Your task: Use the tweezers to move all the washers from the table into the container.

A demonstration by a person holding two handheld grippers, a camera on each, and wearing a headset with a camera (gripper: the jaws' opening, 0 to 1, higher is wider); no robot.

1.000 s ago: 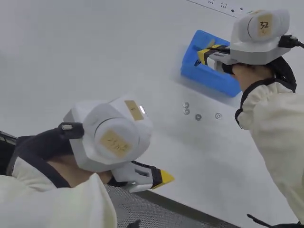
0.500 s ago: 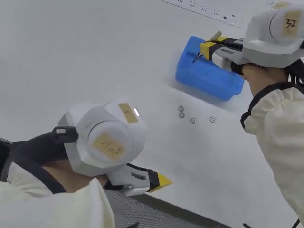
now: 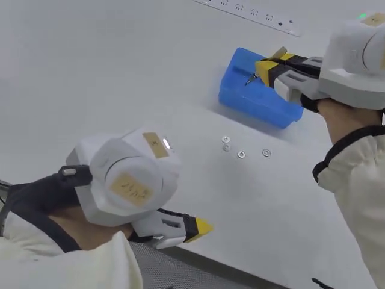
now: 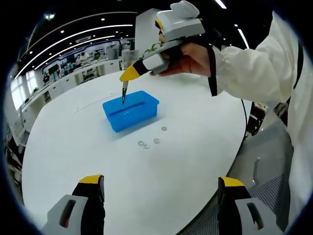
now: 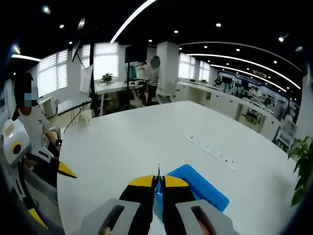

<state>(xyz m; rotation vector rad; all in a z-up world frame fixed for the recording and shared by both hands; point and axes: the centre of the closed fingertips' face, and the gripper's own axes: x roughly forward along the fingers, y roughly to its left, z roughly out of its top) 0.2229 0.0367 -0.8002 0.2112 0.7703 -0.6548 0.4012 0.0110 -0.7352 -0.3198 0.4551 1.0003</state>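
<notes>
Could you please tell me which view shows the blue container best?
The left gripper view: the whole container shows, with its open top. In the head view the right gripper overlaps its far edge; in the right gripper view the jaws hide part of it.

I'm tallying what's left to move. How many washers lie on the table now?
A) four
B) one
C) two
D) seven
A: four washers lie loose on the table, just in front of the container.
</notes>
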